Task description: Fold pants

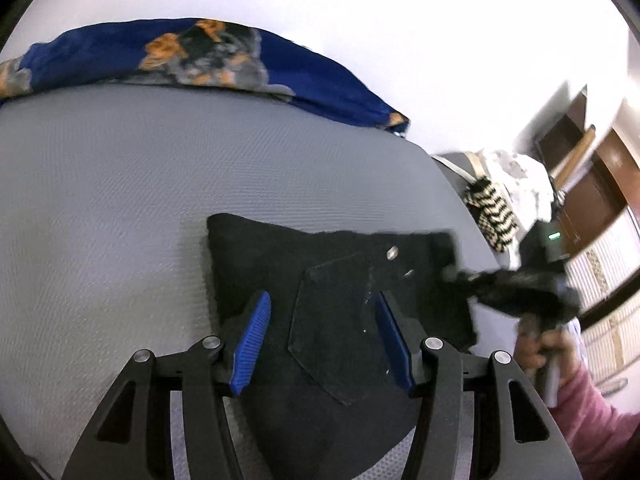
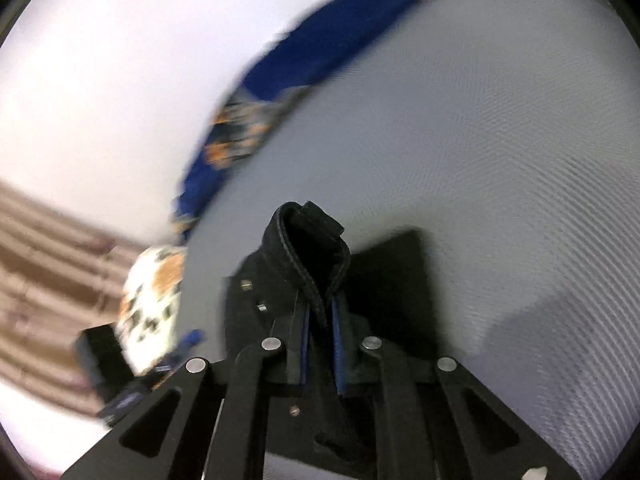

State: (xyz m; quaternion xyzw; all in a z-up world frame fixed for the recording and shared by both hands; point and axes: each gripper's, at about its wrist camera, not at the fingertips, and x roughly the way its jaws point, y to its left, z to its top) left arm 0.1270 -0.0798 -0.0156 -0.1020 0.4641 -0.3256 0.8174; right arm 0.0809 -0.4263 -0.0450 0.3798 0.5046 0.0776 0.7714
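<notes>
Grey textured bed [image 1: 100, 184], blue blanket [image 1: 200, 56] along its far edge. Black pants [image 1: 332, 300] lie flat mid-bed. Right gripper [image 2: 320, 320] is clamped on a bunched hem or waistband, hard to tell through blur. Left gripper [image 1: 320, 320] sits half-open over the back pocket, gripping nothing. Pin the fabric left, carry the edge across taut, align the edges.
</notes>
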